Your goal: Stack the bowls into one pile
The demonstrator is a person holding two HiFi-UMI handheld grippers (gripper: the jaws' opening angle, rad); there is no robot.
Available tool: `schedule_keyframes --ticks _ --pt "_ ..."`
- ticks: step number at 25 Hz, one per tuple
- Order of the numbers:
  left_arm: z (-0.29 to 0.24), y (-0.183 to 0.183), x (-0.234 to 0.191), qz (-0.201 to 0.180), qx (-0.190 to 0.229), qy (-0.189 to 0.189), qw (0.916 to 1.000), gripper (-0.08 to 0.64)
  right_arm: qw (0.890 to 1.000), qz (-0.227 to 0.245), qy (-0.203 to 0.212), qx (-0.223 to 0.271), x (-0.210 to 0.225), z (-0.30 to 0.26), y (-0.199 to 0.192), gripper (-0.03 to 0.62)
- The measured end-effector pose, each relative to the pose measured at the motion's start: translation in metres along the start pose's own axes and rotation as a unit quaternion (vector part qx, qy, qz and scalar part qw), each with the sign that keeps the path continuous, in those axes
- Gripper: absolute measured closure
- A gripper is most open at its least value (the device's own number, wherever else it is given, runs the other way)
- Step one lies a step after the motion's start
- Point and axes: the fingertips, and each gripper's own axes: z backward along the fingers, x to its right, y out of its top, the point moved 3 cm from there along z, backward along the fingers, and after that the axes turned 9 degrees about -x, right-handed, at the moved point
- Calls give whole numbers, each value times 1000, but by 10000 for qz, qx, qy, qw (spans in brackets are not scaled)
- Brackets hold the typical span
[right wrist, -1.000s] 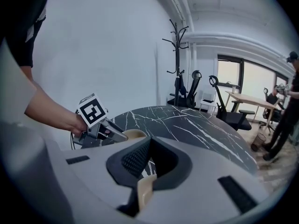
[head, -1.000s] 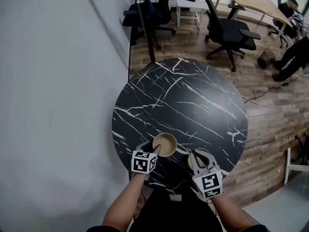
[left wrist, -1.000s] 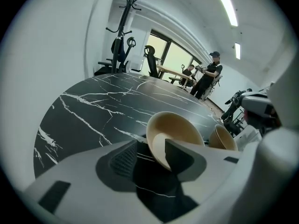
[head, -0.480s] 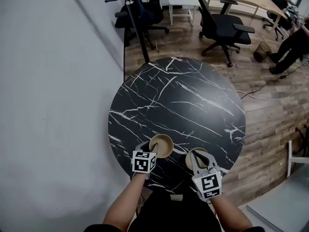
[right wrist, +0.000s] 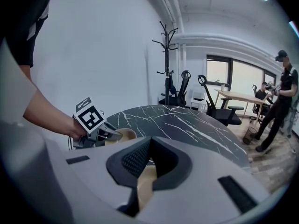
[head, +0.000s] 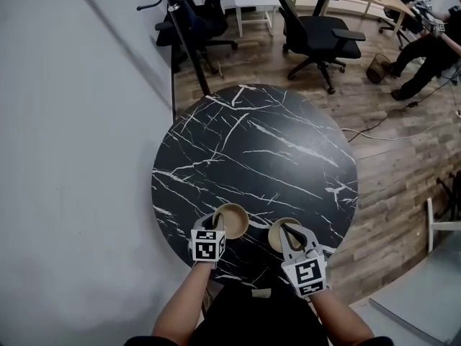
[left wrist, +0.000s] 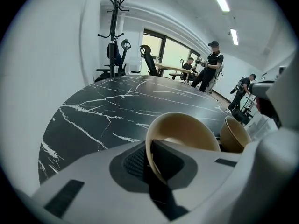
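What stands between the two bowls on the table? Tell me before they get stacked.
Nothing visible: only bare table lies between the left bowl and the right bowl. The jaws of the left gripper are closing on the left bowl's rim; the right gripper is shut on the right bowl's rim.

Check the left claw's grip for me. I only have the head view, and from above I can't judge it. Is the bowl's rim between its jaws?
Observer: Yes. The left gripper view shows the left claw astride the rim of the left bowl, one jaw inside and one outside, and the jaws are closing on it.
Operator: And the other side?
Observer: In the right gripper view the right claw is shut on the wall of the right bowl, which runs up between its pads.
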Motion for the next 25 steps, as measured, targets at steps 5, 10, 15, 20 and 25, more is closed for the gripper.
schedule_keyframes --ticks 5,10,15,20,25 --pt "2 0 2 58 39 21 10000 529 10000 -21 -33 20 1 4 0 583" --pt "9 3 5 182 59 21 9998 532 10000 -61 -41 43 7 8 -2 583" --pt "21 8 16 246 140 -34 9996 534 9999 -81 -145 38 17 14 -9 583" --pt "32 17 33 240 245 -114 9993 534 9996 -134 -218 69 27 22 -14 583" --pt "45 29 52 144 563 -229 9980 534 9994 27 -331 139 34 32 -14 583"
